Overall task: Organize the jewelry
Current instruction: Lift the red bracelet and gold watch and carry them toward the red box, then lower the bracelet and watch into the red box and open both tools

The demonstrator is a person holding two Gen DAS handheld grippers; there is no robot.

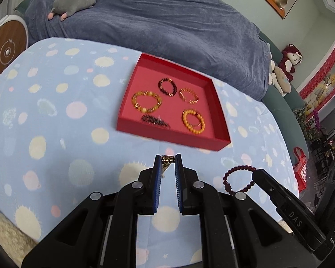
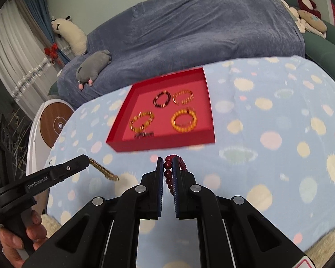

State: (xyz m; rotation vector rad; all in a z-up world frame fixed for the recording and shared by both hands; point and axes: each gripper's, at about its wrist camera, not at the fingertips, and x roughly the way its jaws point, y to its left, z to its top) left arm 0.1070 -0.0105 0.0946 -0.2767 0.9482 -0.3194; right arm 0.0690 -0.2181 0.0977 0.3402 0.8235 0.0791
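While both carry loads: left gripper (image 1: 168, 159) fingers pinch gold chain (image 1: 166, 164) by end, right gripper (image 2: 168, 163) fingers clamp dark-red bead bracelet (image 2: 168, 174); either may slip before red tray (image 1: 174, 137), or land on pcs inside.

Red tray (image 1: 174, 137) on pale-blue, pastel-dotted cloth (image 1: 55, 134).

"GenRobot.AI" on the left gripper (image 2: 87, 159) arm, "DAS" on the right gripper (image 1: 255, 173) arm
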